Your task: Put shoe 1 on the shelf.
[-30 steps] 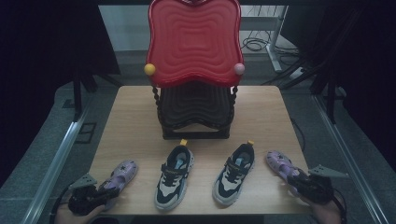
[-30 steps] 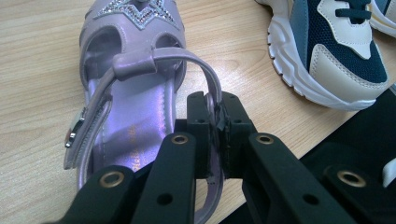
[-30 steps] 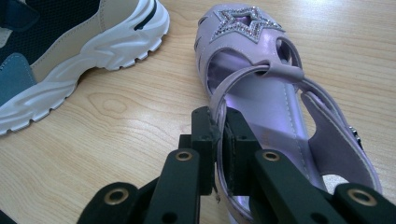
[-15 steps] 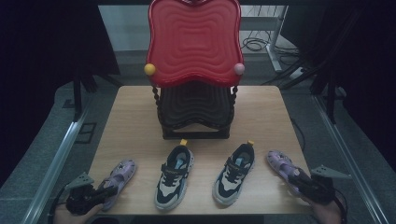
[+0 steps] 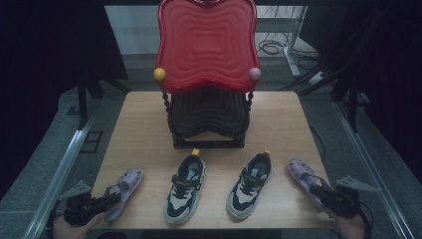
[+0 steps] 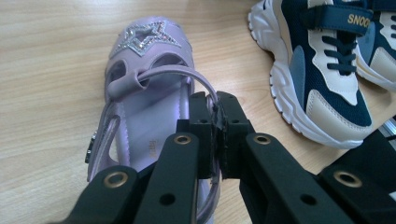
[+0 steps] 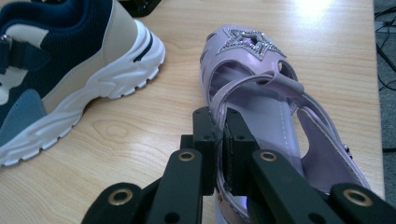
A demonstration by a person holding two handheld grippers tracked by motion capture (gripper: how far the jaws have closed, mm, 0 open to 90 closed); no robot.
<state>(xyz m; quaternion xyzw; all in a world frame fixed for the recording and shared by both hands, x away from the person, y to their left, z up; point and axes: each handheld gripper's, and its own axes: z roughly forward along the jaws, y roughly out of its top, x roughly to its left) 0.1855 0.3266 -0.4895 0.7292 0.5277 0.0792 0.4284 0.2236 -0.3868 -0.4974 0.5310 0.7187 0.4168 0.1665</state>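
My left tongs point(image 6: 215, 122) and right tongs point(image 7: 218, 133) each pinch a purple sandal's point(image 6: 140, 112) strap; neither sandal point(image 7: 275, 112) is on the rack point(image 5: 206, 124) yet.

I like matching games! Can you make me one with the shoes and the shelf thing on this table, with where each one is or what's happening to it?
Things:
1. left purple sandal
2. right purple sandal
3. two navy sneakers
4. red shoe rack

Places or states:
A. at the back of the table
B. strap pinched by the right gripper
C. side by side in the middle, untouched
D. strap pinched by the left gripper

Pairs: 1-D, 2-B, 3-C, 4-A
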